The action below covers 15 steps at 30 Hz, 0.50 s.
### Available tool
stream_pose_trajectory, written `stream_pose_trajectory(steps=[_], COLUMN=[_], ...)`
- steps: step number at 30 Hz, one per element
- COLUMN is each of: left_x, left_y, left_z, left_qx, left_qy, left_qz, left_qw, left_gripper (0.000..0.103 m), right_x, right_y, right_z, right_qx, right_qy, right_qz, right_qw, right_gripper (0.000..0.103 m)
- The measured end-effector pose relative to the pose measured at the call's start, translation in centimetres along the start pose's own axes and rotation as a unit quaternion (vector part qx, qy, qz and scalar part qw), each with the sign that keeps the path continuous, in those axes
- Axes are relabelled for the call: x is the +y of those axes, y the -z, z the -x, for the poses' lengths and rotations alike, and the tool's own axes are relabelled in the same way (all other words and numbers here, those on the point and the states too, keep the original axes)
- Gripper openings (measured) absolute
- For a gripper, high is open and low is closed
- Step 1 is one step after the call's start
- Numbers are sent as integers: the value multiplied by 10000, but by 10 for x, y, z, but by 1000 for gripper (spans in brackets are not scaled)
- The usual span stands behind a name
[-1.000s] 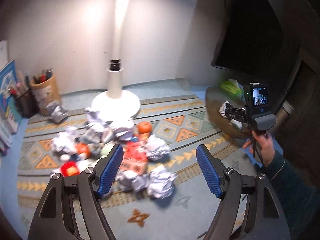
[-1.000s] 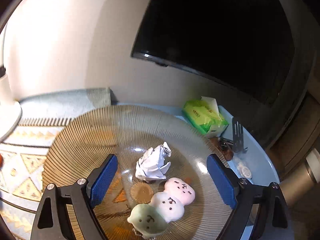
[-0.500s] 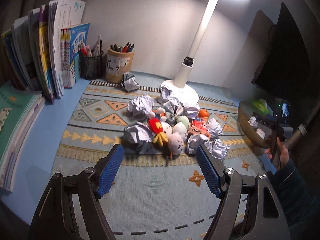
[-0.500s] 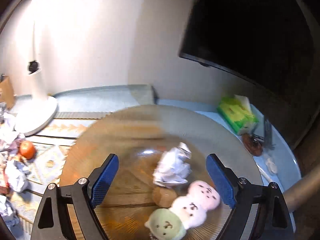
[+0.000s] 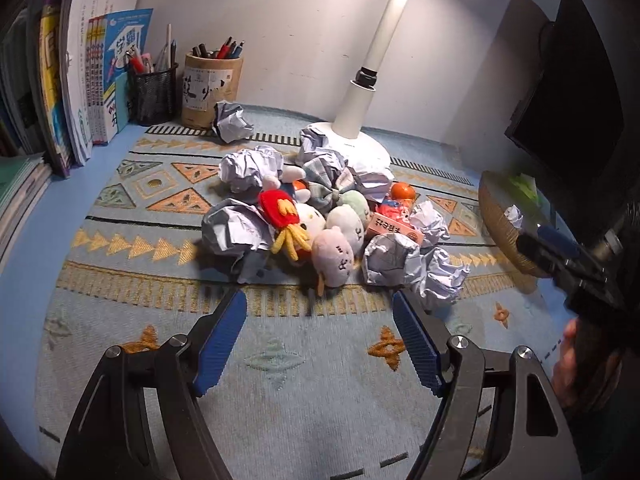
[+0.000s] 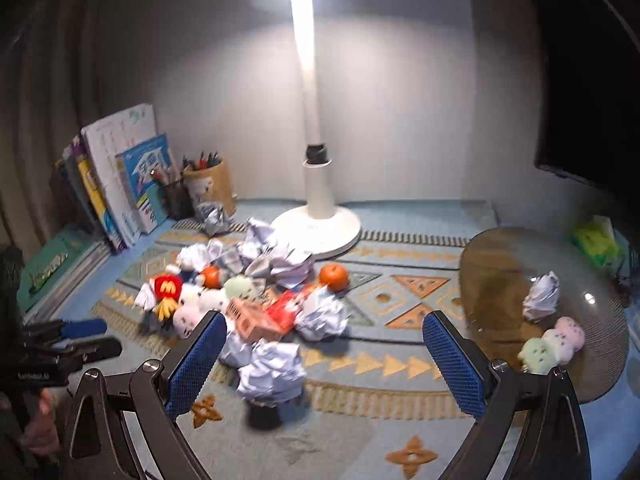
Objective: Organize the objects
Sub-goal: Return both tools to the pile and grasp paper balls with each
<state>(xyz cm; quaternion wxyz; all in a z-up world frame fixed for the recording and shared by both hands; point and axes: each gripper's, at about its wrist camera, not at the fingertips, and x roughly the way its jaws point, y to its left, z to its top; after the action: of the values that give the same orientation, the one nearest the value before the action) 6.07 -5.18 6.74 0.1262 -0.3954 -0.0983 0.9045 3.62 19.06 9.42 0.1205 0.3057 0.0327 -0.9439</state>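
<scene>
left gripper [image 5: 318,340]: you held its jaws half open, empty, low centre, aimed at the pile [image 5: 320,216].
right gripper [image 6: 320,360]: its jaws had just been opening, wide and empty, facing the paper ball [image 6: 272,372].
bowl [image 6: 500,256]: right edge, already holding sorted pieces.

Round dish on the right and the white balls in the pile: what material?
Round dish: looks like amber-tinted ribbed glass, glossy; the mat pattern shows through and it carries highlights. White balls: crumpled paper, matte, with sharp creases and faint print.
</scene>
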Motion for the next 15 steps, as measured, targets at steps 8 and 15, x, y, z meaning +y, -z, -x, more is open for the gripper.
stream_pose_trajectory(steps=[8,15], left_x=[53,75], left_y=[-31,-46], left_z=[-53,-93], left_qx=[450,837], left_qy=[-82,114], left_qz=[79,340], left_qw=[9989,9958], left_gripper=[74,74], right_x=[5,-2], right_y=[35,39], right_z=[-56,-82], right_qx=[909,1340], right_qy=[-567,-886], right_qz=[-206,-577], right_qw=[9940,9853], right_gripper=[97,89])
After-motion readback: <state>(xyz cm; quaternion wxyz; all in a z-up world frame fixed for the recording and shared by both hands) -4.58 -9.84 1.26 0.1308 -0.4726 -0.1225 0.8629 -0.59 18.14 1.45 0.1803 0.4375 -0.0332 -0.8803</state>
